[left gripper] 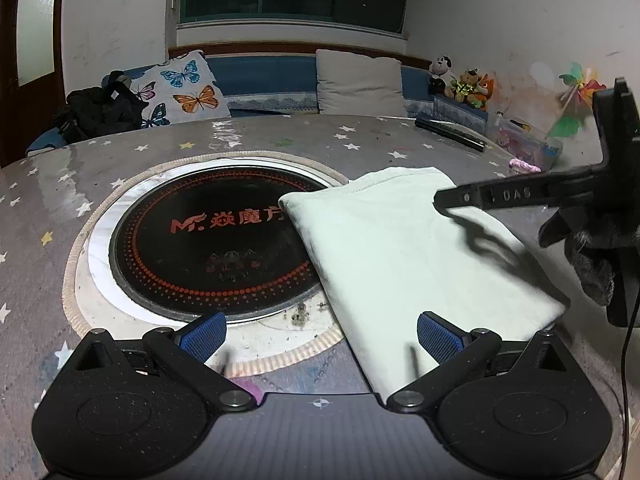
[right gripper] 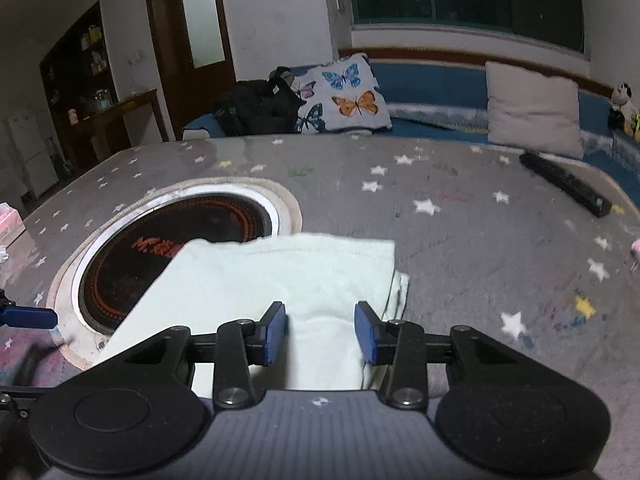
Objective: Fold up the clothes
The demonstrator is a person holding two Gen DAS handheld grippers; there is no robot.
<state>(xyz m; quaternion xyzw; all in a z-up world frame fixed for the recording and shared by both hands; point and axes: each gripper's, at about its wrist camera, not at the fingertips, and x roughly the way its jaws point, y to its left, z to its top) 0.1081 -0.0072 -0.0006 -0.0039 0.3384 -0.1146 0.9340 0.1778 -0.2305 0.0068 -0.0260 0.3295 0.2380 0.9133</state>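
Note:
A pale mint-green garment (left gripper: pixel 404 248) lies folded flat on the star-patterned table, partly over the round black cooktop (left gripper: pixel 208 240). My left gripper (left gripper: pixel 320 338) is open and empty, its blue pads at the garment's near edge. My right gripper (right gripper: pixel 321 330) is open, with its blue pads to either side of the garment's near right part (right gripper: pixel 280 280), not closed on it. In the left wrist view the right gripper's black finger (left gripper: pixel 496 196) reaches in over the garment's far right corner, held by a gloved hand (left gripper: pixel 592 256).
The cooktop (right gripper: pixel 176 256) is set into the table with a white ring and a woven rim. A black bar (right gripper: pixel 564 184) lies at the far right of the table. A box of toys (left gripper: pixel 524 144) stands at the right edge. Cushions and a black bag sit on the bench behind.

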